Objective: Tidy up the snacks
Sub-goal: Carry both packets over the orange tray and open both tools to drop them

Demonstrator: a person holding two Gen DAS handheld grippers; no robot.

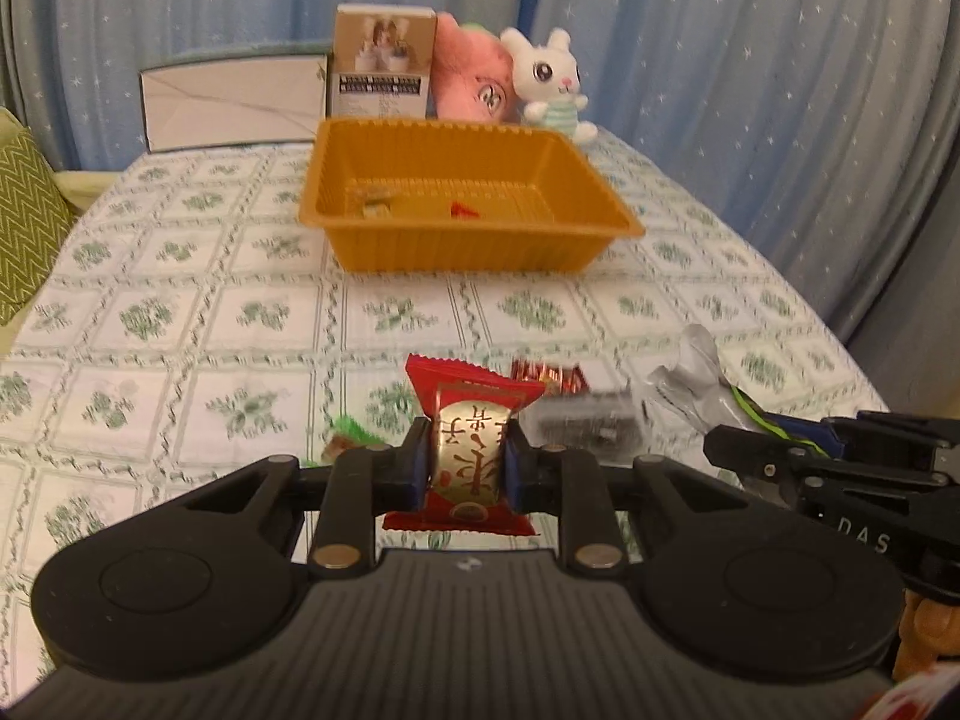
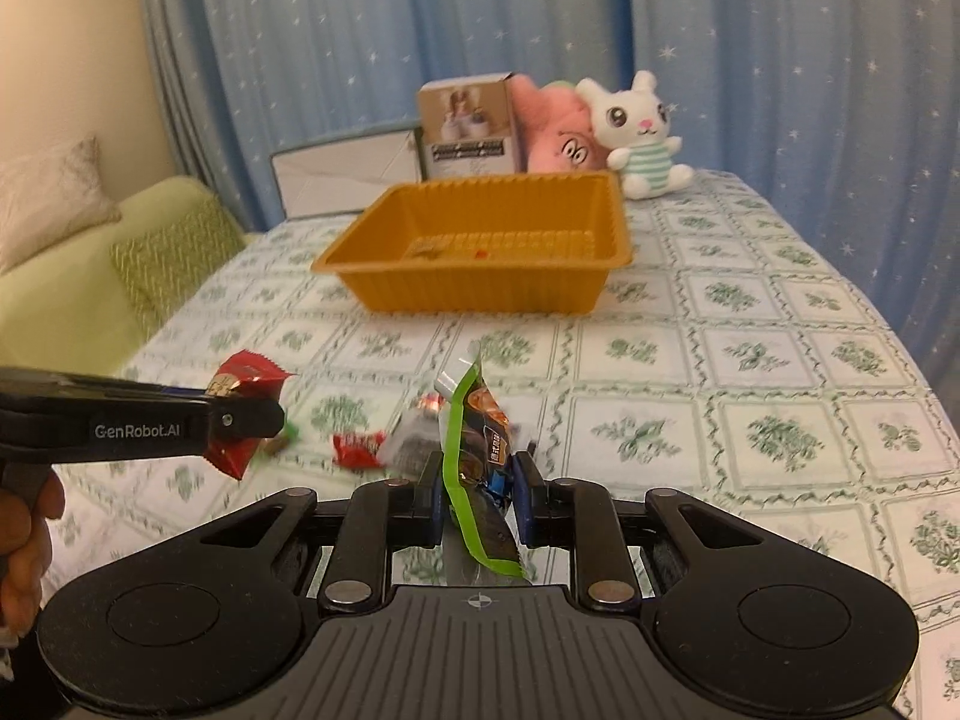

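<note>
The left gripper (image 1: 468,459) is clamped on a red packet (image 1: 471,450), long axis upright, and the right gripper (image 2: 477,489) is closed on a green-edged pouch (image 2: 477,456) standing on edge, tip up and away. Both are held near the table, well short of the tray (image 1: 456,243); by my reading, a couple of pieces lie inside and several snacks (image 2: 360,449) remain on the cloth, so the job looks under way with much left.
</note>
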